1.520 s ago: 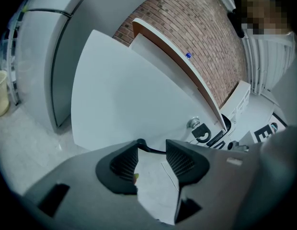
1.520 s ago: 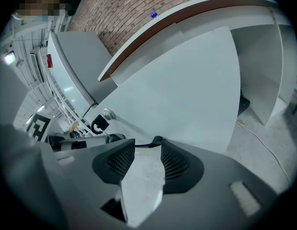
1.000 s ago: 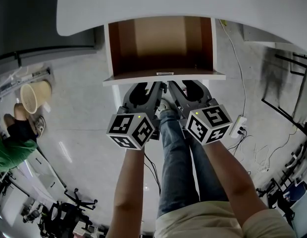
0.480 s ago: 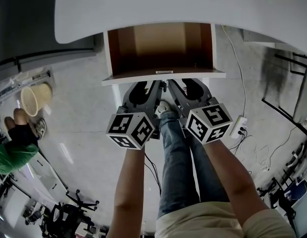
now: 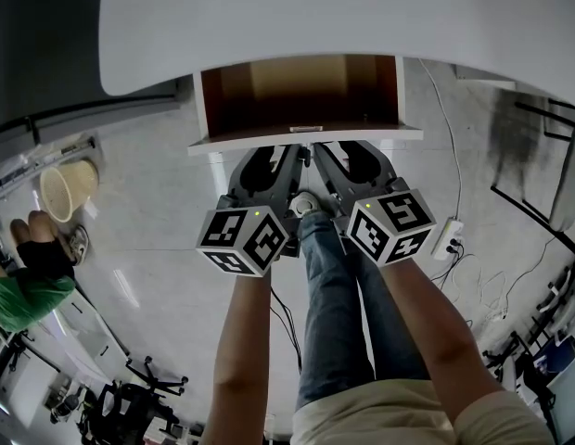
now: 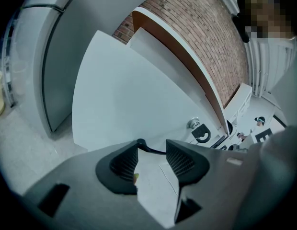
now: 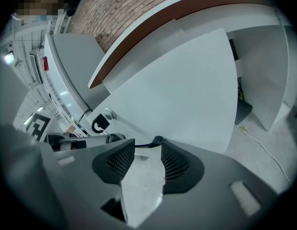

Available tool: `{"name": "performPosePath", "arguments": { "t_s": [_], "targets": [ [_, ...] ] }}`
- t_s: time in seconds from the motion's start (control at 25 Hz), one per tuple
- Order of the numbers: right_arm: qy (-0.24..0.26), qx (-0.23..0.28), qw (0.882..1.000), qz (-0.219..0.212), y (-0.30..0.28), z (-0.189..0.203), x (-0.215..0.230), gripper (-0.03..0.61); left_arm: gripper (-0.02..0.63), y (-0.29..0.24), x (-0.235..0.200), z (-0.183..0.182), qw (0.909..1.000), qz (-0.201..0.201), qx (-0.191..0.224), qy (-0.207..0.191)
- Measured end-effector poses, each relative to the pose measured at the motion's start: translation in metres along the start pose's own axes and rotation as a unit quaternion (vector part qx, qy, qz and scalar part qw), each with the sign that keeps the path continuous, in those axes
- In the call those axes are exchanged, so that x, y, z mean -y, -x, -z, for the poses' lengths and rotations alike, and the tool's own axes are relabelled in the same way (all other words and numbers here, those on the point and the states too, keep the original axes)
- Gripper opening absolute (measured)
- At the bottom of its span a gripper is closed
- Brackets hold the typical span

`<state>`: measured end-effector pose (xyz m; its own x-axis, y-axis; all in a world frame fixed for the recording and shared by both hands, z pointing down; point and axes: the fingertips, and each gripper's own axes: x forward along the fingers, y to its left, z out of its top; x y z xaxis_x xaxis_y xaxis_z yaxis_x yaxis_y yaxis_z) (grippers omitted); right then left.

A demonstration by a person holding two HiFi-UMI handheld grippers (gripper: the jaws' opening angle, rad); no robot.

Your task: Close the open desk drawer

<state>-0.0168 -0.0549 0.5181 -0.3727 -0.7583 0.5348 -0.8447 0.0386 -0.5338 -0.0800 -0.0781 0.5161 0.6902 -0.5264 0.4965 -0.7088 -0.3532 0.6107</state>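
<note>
The open desk drawer (image 5: 301, 100), brown inside with a white front, sticks out from under the white desk top (image 5: 315, 17). My left gripper (image 5: 297, 154) and right gripper (image 5: 321, 154) sit side by side with their tips against the drawer's white front edge. In the left gripper view the drawer front (image 6: 129, 95) fills the picture just past my left gripper (image 6: 153, 150), whose jaws stand apart with nothing between them. The right gripper view shows the same front (image 7: 187, 95) and its lock (image 7: 108, 114) past my right gripper (image 7: 147, 152), also open and empty.
The person's jeans-clad legs (image 5: 329, 304) stand under the grippers. A white power strip (image 5: 447, 237) with cables lies on the floor at right. At left are a beige bin (image 5: 65, 185) and a seated person in green (image 5: 23, 290). An office chair base (image 5: 130, 401) is at bottom left.
The drawer has slid further in under the desk, so less of its brown inside shows. Both grippers stay against its front and have followed it slightly.
</note>
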Motion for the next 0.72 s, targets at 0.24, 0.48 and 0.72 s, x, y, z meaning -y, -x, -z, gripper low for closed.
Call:
{"name": "performPosePath", "arguments": {
  "t_s": [0.24,0.48,0.72],
  "targets": [
    [0.003,0.003,1.000,0.000,-0.005,-0.007,0.004,0.178,0.179,-0.007,0.000,-0.005,1.0000,0.002,0.000,-0.001],
    [0.004,0.004,1.000,-0.001,-0.010,-0.010,0.006,0.178,0.179,-0.012,-0.002,-0.009,1.0000,0.001,0.004,-0.001],
    [0.004,0.006,1.000,-0.002,-0.013,-0.014,0.007,0.178,0.179,-0.015,-0.004,-0.013,1.0000,-0.001,0.008,0.002]
  ]
}}
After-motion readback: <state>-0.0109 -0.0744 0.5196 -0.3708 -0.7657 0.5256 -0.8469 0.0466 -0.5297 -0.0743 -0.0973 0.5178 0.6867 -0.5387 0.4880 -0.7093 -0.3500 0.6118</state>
